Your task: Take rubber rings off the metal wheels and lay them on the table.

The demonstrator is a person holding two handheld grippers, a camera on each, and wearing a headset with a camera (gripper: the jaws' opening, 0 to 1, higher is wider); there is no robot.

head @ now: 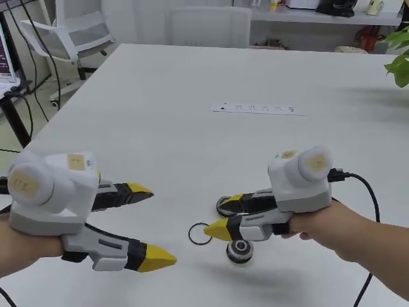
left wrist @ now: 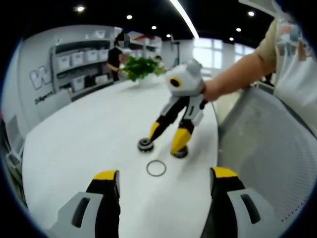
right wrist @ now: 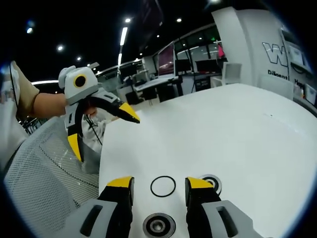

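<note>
Slippage is my worry: my right claw [head: 218,216], half open and empty, hovers between the near dark-rimmed metal wheel [head: 239,251] and the far metal wheel [head: 222,208]. A careless nip could skid either, or flick the thin black rubber ring [head: 199,233] lying flat on the white table [head: 192,96] just left. My left claw [head: 160,224] gapes wide, empty.

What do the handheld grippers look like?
Both the left gripper and right gripper have white-and-grey bodies and black tongs with yellow tips. A black cable trails from the right one. The person wears a pale short sleeve.
</note>
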